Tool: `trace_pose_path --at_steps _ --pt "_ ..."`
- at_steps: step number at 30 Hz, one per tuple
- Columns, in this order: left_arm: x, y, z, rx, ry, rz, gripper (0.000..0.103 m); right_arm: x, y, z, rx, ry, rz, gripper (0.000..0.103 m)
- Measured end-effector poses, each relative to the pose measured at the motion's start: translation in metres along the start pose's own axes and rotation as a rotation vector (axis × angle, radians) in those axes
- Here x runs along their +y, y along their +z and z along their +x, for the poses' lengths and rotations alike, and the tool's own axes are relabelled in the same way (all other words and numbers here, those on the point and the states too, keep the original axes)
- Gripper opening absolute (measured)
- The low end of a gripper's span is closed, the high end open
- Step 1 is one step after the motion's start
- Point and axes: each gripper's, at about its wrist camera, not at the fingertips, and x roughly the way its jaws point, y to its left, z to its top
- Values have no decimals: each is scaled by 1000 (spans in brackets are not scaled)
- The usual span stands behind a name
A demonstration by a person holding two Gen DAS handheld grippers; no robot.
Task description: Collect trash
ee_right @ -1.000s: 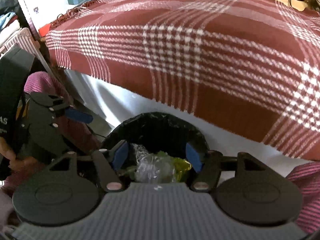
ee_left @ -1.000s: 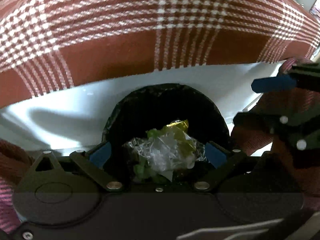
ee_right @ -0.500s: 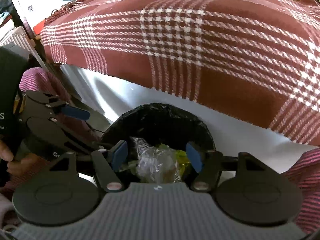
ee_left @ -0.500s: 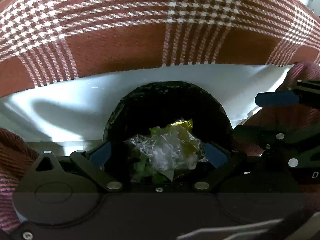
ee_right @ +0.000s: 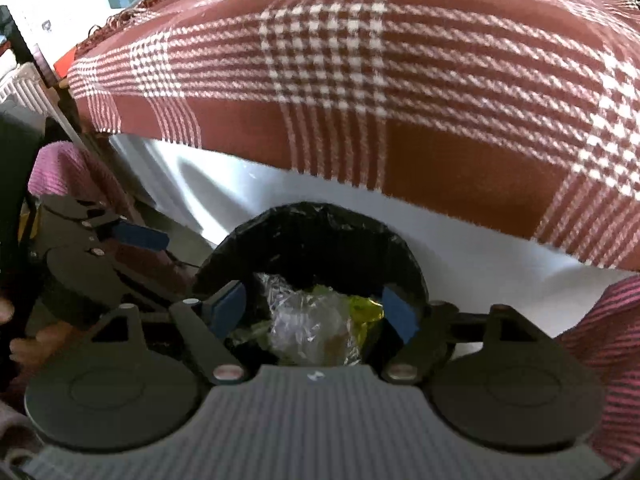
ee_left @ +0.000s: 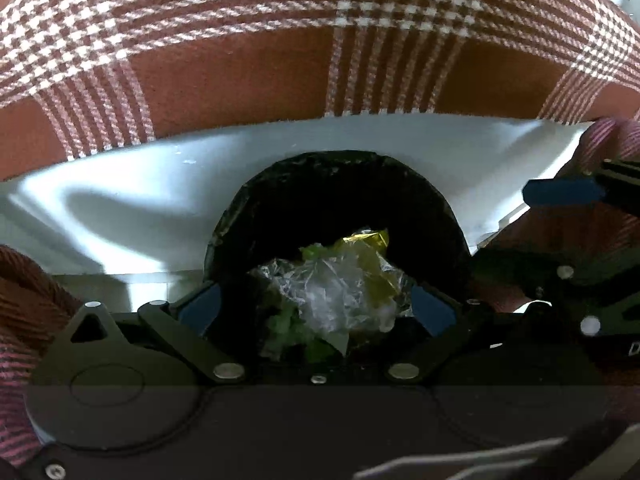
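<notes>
Blanket (ee_left: 280, 40), red plaid, drapes over a white surface (ee_left: 160, 184). Below it, a black-lined bin (ee_right: 320, 232) holds crumpled plastic trash (ee_left: 340, 288). Left gripper (ee_left: 316, 308) stands wide and empty; right gripper (ee_right: 316, 308) is opening above the trash.

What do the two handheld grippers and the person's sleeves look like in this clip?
Both the left gripper and the right gripper have black linkage arms with silver rivets, round black discs at the base and blue finger pads. The right one's body is ribbed grey; the left one's is dark. The sleeves are pink-and-dark striped knit.
</notes>
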Motion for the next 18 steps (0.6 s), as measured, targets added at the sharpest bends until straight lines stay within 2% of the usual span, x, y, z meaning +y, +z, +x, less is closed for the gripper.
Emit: trace_pose_path --at_steps 18 --pt "16 -2 7 41 -18 -96 102 0 -1 2 23 -44 -20 96"
